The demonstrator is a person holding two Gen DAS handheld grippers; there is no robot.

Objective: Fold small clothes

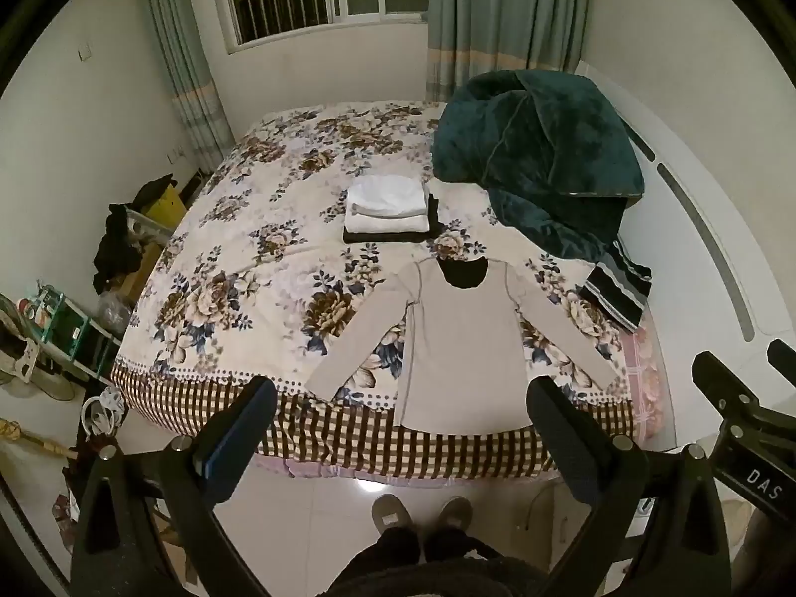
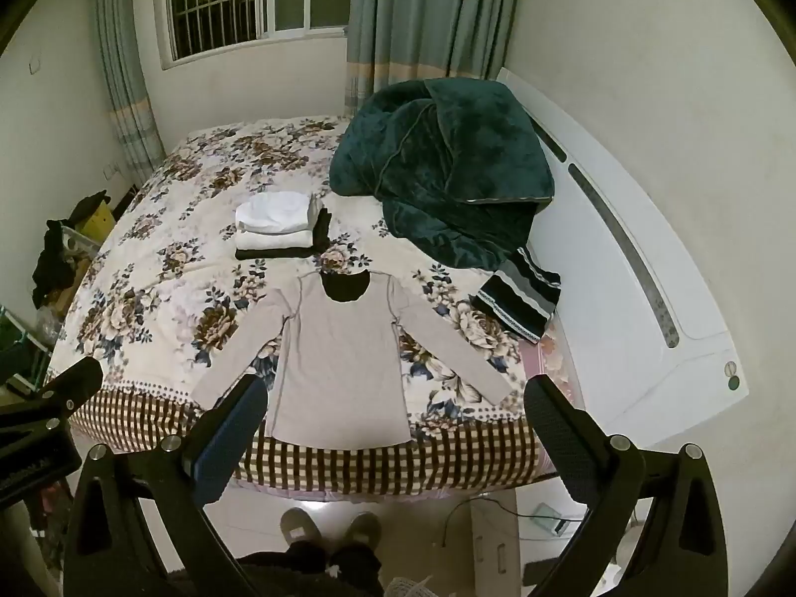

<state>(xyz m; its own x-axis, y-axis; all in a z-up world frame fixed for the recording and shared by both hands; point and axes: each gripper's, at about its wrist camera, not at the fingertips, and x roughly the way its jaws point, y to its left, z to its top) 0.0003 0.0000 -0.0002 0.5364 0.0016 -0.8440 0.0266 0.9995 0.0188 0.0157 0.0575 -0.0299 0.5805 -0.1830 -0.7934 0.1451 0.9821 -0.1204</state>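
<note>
A beige long-sleeved top [image 1: 462,343] [image 2: 338,363] lies flat on the floral bedspread [image 1: 248,258] [image 2: 164,268], sleeves spread, hem at the near edge of the bed. A stack of folded white and dark clothes [image 1: 388,211] [image 2: 278,229] sits behind it. A striped dark garment [image 1: 617,288] [image 2: 517,298] lies to the right. My left gripper [image 1: 403,398] is open and empty, held above the floor in front of the bed. My right gripper [image 2: 398,398] is open and empty beside it, also short of the bed.
A dark green plush blanket [image 1: 537,164] [image 2: 447,169] is heaped at the back right of the bed. A white headboard [image 2: 646,273] runs along the right. Clutter and shelves [image 1: 64,323] stand on the left floor. The person's slippers [image 1: 423,512] are on the tiles.
</note>
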